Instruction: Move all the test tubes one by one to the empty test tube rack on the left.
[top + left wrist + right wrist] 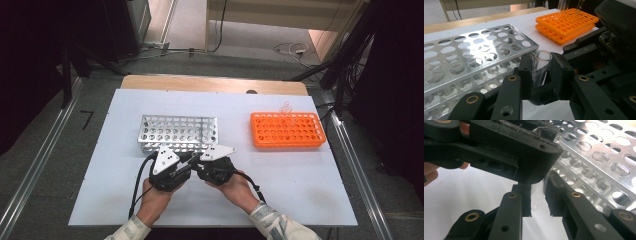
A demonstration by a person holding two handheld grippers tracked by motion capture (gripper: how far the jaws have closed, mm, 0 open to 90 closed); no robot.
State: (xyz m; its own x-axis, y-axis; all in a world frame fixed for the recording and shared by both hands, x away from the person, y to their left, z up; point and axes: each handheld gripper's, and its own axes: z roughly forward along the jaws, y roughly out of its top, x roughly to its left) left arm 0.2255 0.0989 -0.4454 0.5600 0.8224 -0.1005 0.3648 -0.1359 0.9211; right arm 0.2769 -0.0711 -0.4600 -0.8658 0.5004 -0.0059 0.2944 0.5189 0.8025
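gripping clear tube (541, 66) in left gripper (540, 72) at metal rack's (474, 50) 6 o'clock; right gripper (537, 195) bracketing tube's foot, grip unclear; racking pending.

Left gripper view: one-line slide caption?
Left gripper clamps an upright clear glass tube beside the metal rack; orange rack behind.

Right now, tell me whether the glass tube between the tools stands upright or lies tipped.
Upright. In the left gripper view the glass tube stands with its open mouth on top, clamped by the left tool beside the metal rack.
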